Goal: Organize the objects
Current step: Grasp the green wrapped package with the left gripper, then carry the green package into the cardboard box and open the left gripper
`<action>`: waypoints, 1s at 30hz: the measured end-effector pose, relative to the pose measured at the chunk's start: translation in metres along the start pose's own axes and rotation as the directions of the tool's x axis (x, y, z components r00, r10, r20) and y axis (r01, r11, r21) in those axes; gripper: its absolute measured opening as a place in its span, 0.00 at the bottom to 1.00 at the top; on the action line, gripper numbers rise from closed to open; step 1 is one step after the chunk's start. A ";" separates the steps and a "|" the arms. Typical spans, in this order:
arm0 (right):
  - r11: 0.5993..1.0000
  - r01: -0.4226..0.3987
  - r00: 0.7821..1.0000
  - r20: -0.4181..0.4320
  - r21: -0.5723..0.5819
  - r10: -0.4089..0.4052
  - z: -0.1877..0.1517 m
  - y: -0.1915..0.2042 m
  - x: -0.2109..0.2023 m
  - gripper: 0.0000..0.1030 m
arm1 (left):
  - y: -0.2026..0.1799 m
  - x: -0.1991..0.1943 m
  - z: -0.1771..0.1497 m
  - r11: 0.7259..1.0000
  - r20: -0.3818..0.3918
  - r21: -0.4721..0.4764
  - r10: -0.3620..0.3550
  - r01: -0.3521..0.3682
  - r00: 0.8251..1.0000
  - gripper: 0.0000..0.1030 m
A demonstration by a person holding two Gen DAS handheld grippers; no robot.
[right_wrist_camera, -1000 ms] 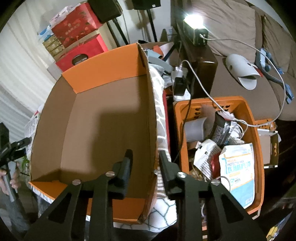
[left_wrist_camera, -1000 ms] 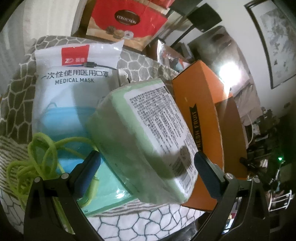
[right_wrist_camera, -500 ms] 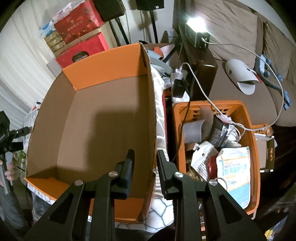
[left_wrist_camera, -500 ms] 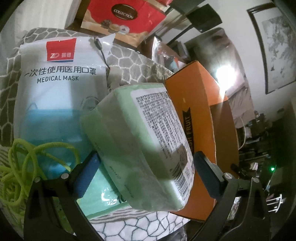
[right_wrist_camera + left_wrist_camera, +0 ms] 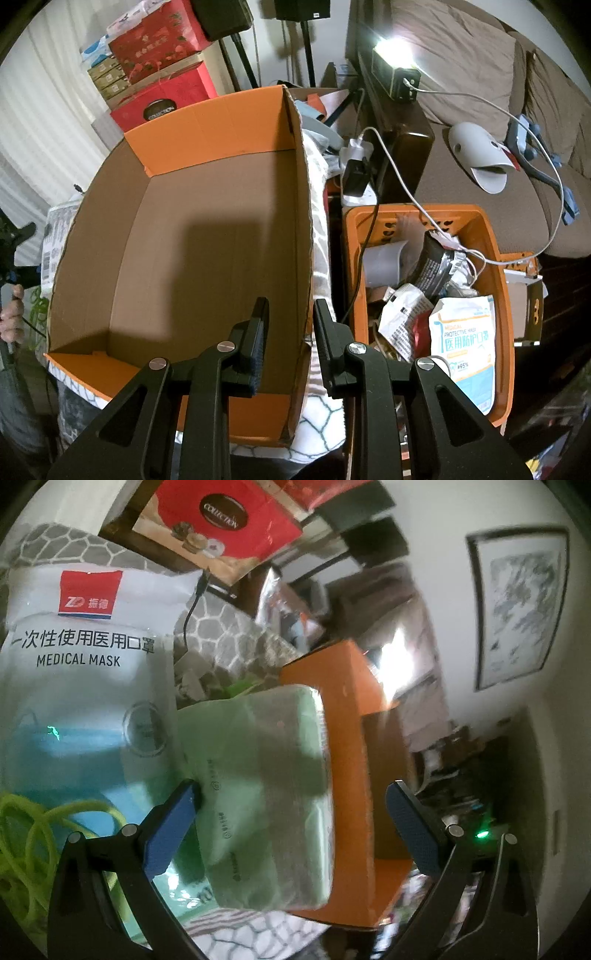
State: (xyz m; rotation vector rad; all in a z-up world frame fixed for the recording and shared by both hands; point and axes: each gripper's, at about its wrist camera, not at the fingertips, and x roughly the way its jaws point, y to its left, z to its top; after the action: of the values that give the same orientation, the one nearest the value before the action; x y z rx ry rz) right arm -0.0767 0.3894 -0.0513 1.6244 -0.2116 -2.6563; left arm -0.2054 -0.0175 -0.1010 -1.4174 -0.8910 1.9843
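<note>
Tissues point(image 5: 258, 782) sit between my left claw's point(image 5: 291, 823) spread jaws, only the left pad touching, long axis running away from me, box point(image 5: 354, 760) just right. My right claw point(image 5: 288, 332) pinches the box's point(image 5: 207, 243) near right wall, so left is nearer.

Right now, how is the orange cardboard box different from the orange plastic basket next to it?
The orange cardboard box has plain, solid walls and shows only a bare brown floor; the orange plastic basket has cut-out holes in its wall and is full of packets, a mask pack and cables. The box is the larger of the two. The right gripper straddles the box's wall, while nothing grips the basket. Both are orange, open on top and stand side by side.
</note>
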 end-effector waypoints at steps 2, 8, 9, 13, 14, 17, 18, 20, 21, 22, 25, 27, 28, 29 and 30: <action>1.000 0.000 1.000 0.000 0.001 0.000 0.000 0.000 0.000 0.24 | -0.006 0.007 -0.002 0.999 -0.017 0.040 0.031 -0.030 0.999 0.95; 1.000 -0.001 1.000 -0.001 0.007 0.001 0.000 0.001 -0.001 0.23 | -0.018 0.028 -0.012 0.986 -0.049 0.101 0.136 -0.131 0.989 0.83; 1.000 -0.004 1.000 -0.001 0.007 0.004 0.000 0.001 -0.001 0.23 | -0.018 0.028 -0.012 0.986 -0.049 0.104 0.137 -0.131 0.989 0.81; 1.000 -0.008 1.000 0.001 0.008 0.008 -0.001 0.001 -0.001 0.23 | -0.021 0.025 -0.012 0.985 -0.044 0.106 0.144 -0.139 0.989 0.74; 1.000 -0.010 1.000 0.002 0.010 0.010 -0.001 0.001 -0.002 0.23 | -0.022 0.024 -0.012 0.984 -0.040 0.109 0.149 -0.144 0.988 0.72; 1.000 -0.014 1.000 0.004 0.017 0.014 -0.002 0.001 -0.002 0.23 | -0.027 0.018 -0.015 0.979 -0.020 0.120 0.170 -0.167 0.985 0.69; 1.000 -0.016 1.000 0.005 0.017 0.015 -0.002 0.000 -0.002 0.23 | -0.028 0.016 -0.016 0.979 -0.017 0.117 0.171 -0.168 0.985 0.68; 1.000 -0.018 1.000 0.005 0.019 0.018 -0.001 -0.001 -0.002 0.23 | -0.028 0.010 -0.018 0.981 -0.012 0.114 0.162 -0.159 0.987 0.68; 1.000 -0.020 1.000 0.005 0.021 0.020 -0.001 -0.001 -0.002 0.23 | -0.029 0.006 -0.018 0.982 -0.006 0.110 0.153 -0.151 0.988 0.68; 1.000 -0.022 1.000 0.005 0.022 0.022 -0.001 -0.001 -0.002 0.23 | -0.030 0.002 -0.019 0.984 0.000 0.108 0.145 -0.144 0.989 0.68; 0.999 -0.024 1.000 0.005 0.022 0.024 -0.001 -0.003 -0.002 0.23 | -0.036 -0.010 -0.020 0.987 0.019 0.102 0.119 -0.120 0.993 0.68; 0.999 -0.024 1.000 0.005 0.022 0.024 -0.001 -0.003 -0.002 0.23 | -0.048 -0.021 -0.020 0.988 0.040 0.119 0.098 -0.102 0.994 0.68; 0.999 -0.024 1.000 0.006 0.022 0.024 -0.001 -0.002 -0.003 0.23 | -0.054 -0.027 -0.020 0.988 0.049 0.128 0.077 -0.083 0.996 0.68; 0.999 -0.024 1.000 0.005 0.023 0.024 -0.001 -0.003 -0.002 0.23 | -0.058 -0.031 -0.020 0.989 0.053 0.131 0.062 -0.068 0.997 0.68; 0.999 -0.024 1.000 0.005 0.023 0.024 -0.001 -0.003 -0.002 0.23 | -0.065 -0.037 -0.019 0.990 0.059 0.134 0.033 -0.041 0.998 0.68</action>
State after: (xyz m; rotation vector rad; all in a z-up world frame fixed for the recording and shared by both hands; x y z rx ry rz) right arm -0.0749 0.3921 -0.0497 1.6110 -0.2611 -2.6503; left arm -0.1729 0.0003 -0.0329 -1.3165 -0.7441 2.0806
